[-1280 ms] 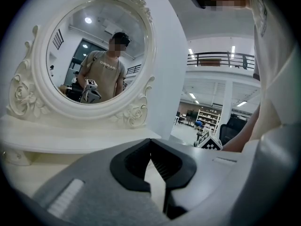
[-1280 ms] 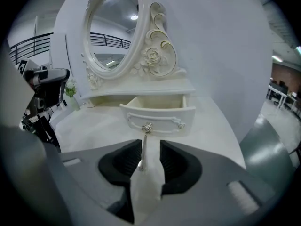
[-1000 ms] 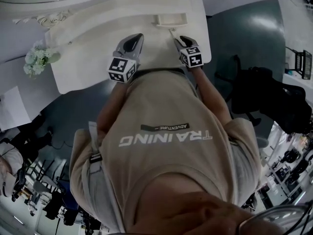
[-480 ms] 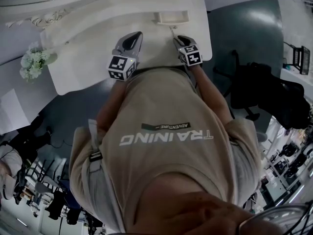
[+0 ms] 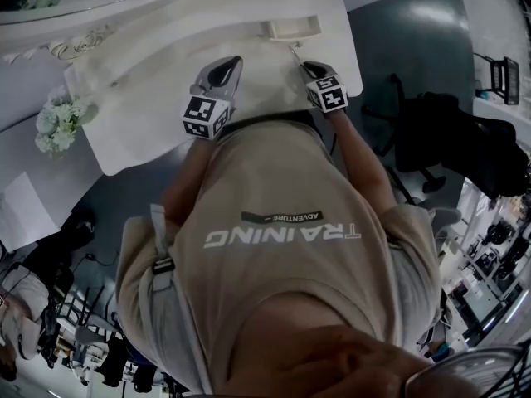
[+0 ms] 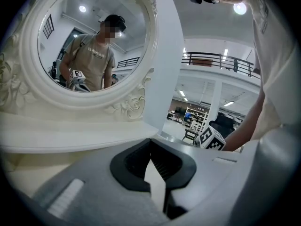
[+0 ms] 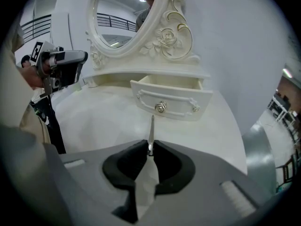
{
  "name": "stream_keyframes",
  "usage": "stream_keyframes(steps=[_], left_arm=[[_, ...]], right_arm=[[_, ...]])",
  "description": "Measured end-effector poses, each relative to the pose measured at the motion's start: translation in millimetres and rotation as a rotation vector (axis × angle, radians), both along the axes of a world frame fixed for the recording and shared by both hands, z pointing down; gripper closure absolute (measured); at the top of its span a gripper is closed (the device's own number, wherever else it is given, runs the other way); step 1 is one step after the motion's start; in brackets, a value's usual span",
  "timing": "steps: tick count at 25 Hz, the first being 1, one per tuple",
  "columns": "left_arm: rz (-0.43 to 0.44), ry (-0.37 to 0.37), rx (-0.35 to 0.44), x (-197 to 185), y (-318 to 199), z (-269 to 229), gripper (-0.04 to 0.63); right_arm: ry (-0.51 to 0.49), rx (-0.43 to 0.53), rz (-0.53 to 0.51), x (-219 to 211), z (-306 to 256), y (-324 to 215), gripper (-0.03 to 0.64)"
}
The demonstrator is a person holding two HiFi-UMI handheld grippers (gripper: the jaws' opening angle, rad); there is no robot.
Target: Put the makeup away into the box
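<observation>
A thin silver makeup stick [image 7: 151,131] stands between the tips of my right gripper [image 7: 150,147], whose jaws are closing and press on its lower end. It points at the small open drawer box [image 7: 169,95] on the white vanity table [image 7: 103,117]. In the head view the right gripper [image 5: 300,63] hovers just in front of that drawer box [image 5: 292,29], with the stick [image 5: 295,55] poking out. My left gripper [image 5: 232,59] hangs over the table to the left. Its jaws [image 6: 150,147] meet at the tips with nothing between them.
An ornate oval mirror [image 6: 89,36] rises behind the drawer and reflects a person. White flowers [image 5: 58,118] sit off the table's left end. A dark chair [image 5: 448,152] stands on the floor to the right. The table's right edge [image 5: 357,65] is close to the right gripper.
Both grippers stay at nearly the same spots over the table. The head view has tilted a little, so the table and flowers sit slightly differently in the picture.
</observation>
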State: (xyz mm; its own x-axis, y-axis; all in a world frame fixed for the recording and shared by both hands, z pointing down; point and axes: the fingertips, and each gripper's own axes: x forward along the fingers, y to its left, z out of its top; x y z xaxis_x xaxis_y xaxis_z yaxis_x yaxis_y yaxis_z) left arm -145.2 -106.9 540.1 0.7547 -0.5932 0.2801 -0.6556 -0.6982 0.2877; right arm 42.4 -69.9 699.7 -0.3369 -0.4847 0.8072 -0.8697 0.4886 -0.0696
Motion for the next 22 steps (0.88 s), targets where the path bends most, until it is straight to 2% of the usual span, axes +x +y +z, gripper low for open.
stream_keyframes(steps=[3,6,8,10,13,17,22], left_arm=[[0.020,0.043,0.004,0,-9,4,0.588],[0.020,0.050,-0.009,2,-13,14,0.588],[0.019,0.062,-0.022,3,-9,15,0.588],[0.034,0.063,0.001,3,-11,13,0.589],[0.080,0.025,0.039,6,-10,21,0.588],[0.126,0.005,-0.009,13,-6,35,0.588],[0.094,-0.022,-0.013,16,-22,37,0.588]], right_arm=[[0.011,0.009,-0.010,3,-5,-1,0.569],[0.025,0.023,-0.025,12,-23,7,0.569],[0.056,0.041,-0.068,17,-42,13,0.569],[0.097,0.079,-0.133,15,-62,-1,0.569],[0.165,0.140,-0.222,11,-83,-35,0.569],[0.244,0.122,-0.394,1,-91,-67,0.569],[0.376,0.067,-0.680,-3,-81,-99,0.569]])
